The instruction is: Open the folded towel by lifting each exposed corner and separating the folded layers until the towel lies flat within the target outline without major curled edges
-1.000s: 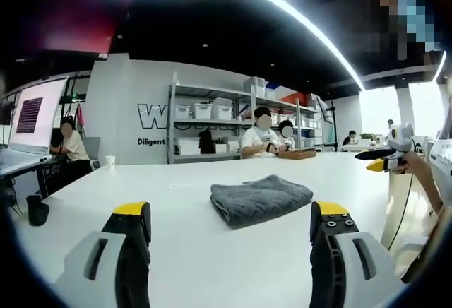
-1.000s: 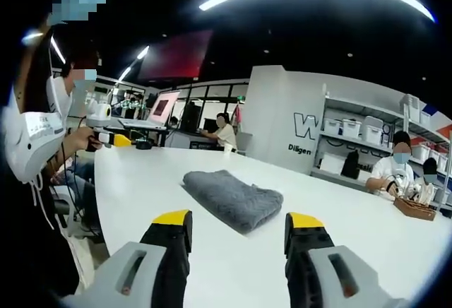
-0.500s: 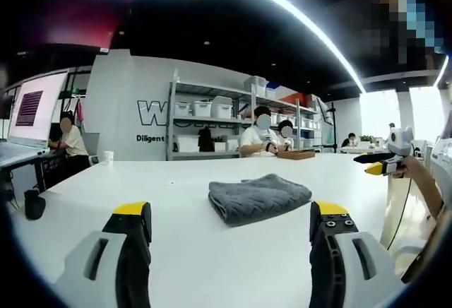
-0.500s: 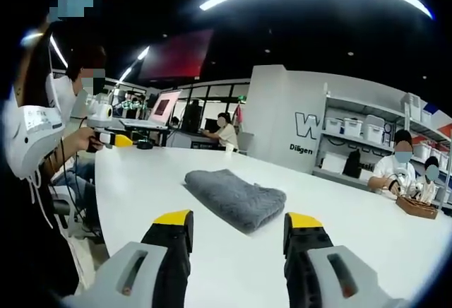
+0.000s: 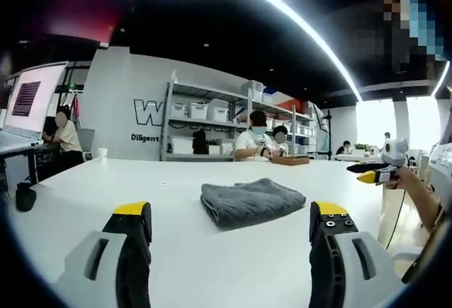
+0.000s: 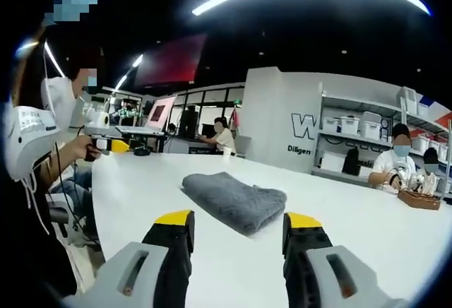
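A folded grey towel (image 5: 251, 201) lies on the white table (image 5: 85, 188), a short way ahead of my left gripper (image 5: 229, 217), which is open with nothing between its yellow-tipped jaws. In the right gripper view the same towel (image 6: 235, 200) rests ahead of my right gripper (image 6: 239, 224), also open and holding nothing. The right gripper (image 5: 373, 175) shows at the right edge of the left gripper view, held in a hand. The left gripper (image 6: 106, 143) appears at the left of the right gripper view, above the table's edge.
Shelving with white bins (image 5: 212, 128) stands behind the table. Two seated people (image 5: 265, 142) work at the far side beside a wooden tray (image 5: 289, 160). A paper cup (image 5: 102, 154) and a dark object (image 5: 23, 196) sit at the left. A person sits at a desk (image 6: 224, 138).
Both views dipped slightly lower toward the table; the towel looks a little nearer and lower in the left gripper view. Towel itself has not moved; both grippers stay open.
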`<state>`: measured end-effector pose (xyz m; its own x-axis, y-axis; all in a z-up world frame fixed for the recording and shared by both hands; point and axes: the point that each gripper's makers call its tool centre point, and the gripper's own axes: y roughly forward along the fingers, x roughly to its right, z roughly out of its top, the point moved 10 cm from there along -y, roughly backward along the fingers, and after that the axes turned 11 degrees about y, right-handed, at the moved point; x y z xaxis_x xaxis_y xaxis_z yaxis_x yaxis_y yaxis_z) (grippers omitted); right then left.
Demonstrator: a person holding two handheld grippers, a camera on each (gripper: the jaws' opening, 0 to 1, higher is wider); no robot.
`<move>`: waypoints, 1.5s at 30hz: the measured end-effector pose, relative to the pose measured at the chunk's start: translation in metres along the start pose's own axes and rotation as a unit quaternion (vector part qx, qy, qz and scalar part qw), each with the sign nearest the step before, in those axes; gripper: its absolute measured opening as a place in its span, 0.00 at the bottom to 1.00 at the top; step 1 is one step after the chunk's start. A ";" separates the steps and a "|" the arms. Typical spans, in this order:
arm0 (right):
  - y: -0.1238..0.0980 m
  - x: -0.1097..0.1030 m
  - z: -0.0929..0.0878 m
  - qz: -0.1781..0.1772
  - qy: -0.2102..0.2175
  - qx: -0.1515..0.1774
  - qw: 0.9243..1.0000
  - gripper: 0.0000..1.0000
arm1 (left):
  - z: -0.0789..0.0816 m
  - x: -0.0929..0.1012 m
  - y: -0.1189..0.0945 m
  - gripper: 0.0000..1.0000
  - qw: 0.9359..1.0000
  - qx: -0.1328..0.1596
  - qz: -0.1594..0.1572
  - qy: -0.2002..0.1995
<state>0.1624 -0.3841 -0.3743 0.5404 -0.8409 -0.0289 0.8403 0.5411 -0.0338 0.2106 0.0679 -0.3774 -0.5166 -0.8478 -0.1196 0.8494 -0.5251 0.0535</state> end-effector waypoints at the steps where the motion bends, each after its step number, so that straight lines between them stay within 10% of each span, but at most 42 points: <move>1: 0.001 0.000 0.000 0.001 0.001 0.001 1.000 0.48 | 0.000 0.000 0.001 0.91 1.000 0.000 -0.001 0.000; 45: 0.034 0.027 0.015 0.004 -0.032 -0.013 0.999 0.45 | 0.019 -0.009 0.072 0.89 0.994 -0.020 -0.087 0.062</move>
<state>0.2064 -0.3886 -0.3610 0.5501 -0.8344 0.0339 0.8345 0.5478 -0.0596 0.2741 0.0361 -0.3540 -0.6404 -0.7280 -0.2447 0.7537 -0.6570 -0.0176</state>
